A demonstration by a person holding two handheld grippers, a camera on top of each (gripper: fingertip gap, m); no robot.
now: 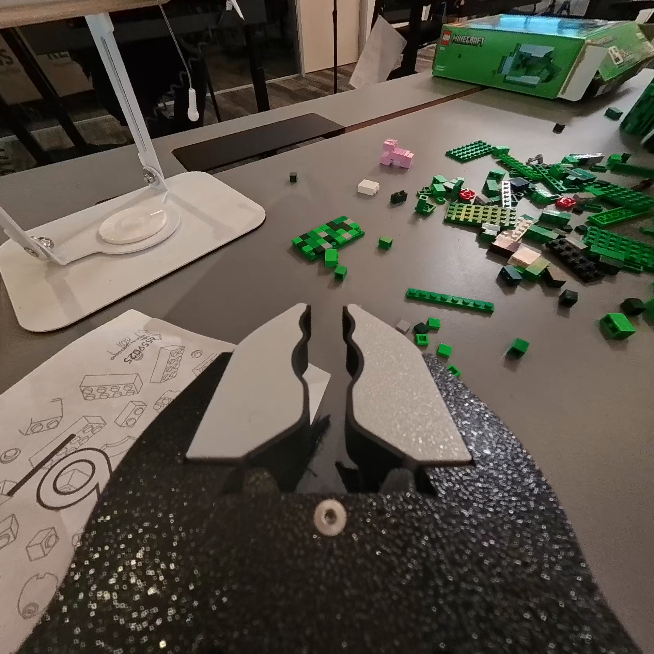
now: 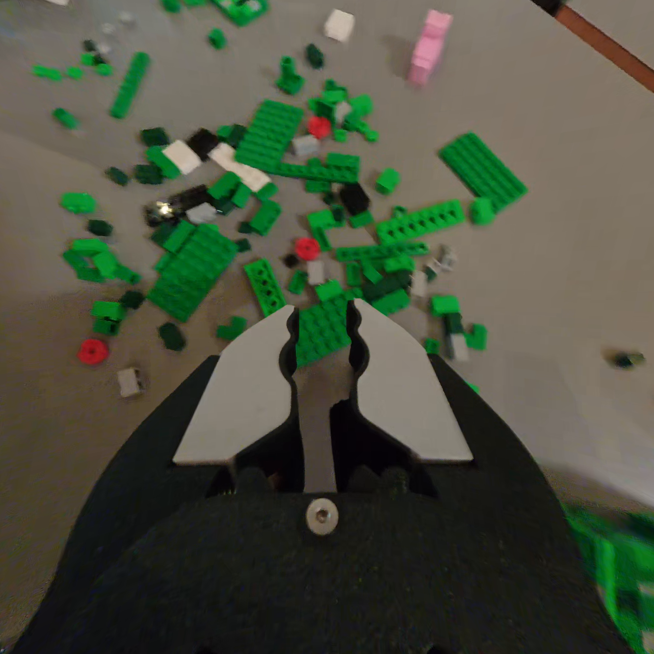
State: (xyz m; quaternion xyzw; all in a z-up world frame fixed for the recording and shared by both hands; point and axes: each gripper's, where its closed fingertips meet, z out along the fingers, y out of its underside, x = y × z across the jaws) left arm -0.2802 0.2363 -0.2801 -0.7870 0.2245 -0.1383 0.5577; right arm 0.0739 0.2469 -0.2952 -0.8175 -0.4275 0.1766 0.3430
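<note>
Our left gripper (image 1: 326, 311) has jaws apart, empty, beside white printed paper (image 1: 88, 407); right gripper (image 2: 322, 308) jaws frame a flat green studded plate (image 2: 322, 332), and we cannot tell if they pinch it.

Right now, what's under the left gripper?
Under the left gripper lies a white printed sheet with brick line drawings, on the grey table. The black gripper body hides the sheet's right part. The jaws are open and empty.
</note>
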